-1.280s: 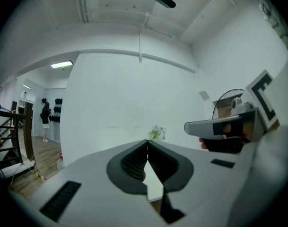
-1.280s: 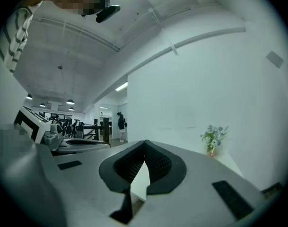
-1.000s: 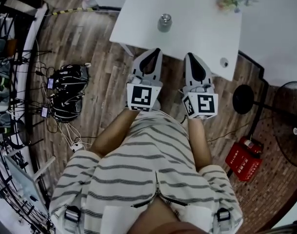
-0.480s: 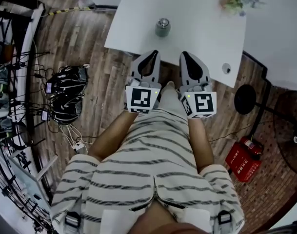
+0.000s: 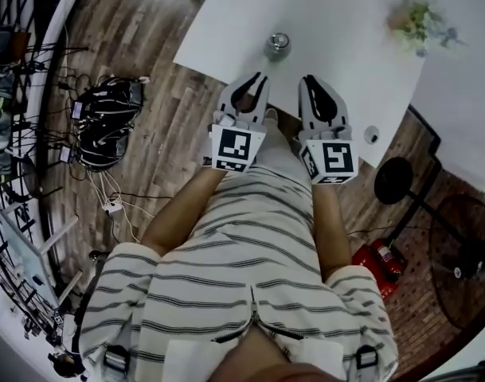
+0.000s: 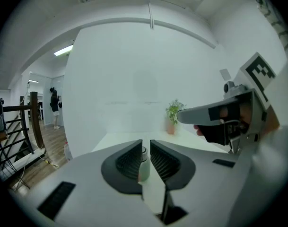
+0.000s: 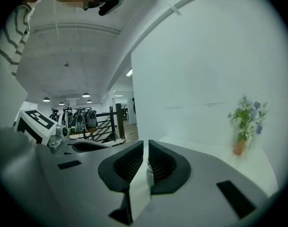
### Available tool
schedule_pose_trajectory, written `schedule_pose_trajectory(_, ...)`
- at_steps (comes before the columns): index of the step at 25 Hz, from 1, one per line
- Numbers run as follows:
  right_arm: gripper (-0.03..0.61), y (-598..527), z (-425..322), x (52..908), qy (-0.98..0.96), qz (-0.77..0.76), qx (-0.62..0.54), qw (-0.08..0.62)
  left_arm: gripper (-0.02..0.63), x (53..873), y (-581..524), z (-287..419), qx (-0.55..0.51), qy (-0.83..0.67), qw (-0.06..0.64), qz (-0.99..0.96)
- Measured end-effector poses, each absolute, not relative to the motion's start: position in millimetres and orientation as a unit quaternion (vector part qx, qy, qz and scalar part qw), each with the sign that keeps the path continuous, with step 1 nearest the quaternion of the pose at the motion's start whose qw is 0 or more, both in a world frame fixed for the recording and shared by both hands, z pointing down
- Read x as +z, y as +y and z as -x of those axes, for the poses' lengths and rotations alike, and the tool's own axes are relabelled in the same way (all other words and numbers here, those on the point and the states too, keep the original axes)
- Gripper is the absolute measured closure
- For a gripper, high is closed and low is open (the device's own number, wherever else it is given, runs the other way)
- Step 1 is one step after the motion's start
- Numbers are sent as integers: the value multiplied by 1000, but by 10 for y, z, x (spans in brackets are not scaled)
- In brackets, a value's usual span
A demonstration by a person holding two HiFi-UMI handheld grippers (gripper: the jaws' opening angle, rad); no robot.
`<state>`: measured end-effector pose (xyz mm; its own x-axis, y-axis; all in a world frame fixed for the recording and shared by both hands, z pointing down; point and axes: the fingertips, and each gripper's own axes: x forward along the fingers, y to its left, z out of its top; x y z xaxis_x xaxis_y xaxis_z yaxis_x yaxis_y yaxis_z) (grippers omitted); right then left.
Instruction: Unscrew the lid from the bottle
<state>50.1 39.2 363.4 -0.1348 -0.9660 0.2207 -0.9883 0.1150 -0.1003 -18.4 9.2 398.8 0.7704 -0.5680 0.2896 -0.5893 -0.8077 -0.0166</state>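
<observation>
Silver-lidded bottle [image 5: 277,46], upper centre, untouched: approach step. Left gripper [image 5: 256,82] jaws just parting, right gripper [image 5: 310,84] jaws pressed together, both empty. Next: reach, widen.

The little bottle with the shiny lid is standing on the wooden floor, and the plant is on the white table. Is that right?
Not quite. The bottle is not on the wooden floor. It stands on the white table, near the table's edge. The head view shows it. The plant is on the white table, just as you said.
</observation>
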Motion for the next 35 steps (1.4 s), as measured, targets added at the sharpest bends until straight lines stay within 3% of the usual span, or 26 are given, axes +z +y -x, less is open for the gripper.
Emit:
schedule_pose_trajectory(16, 391, -308, -613, 4539, -801, -564, 150, 133, 394, 4932, -417, -163, 199, -314, 69, -926)
schedule_pose_trajectory(29, 304, -614, -556, 4893, -835, -503, 132, 181, 311, 5344, -637, -395, 213, -291, 66, -930)
schedule_pose_trajectory(35, 307, -781, -529, 5012, -841, -489, 128, 194, 291, 5493, -751, -535, 221, -270, 61, -935)
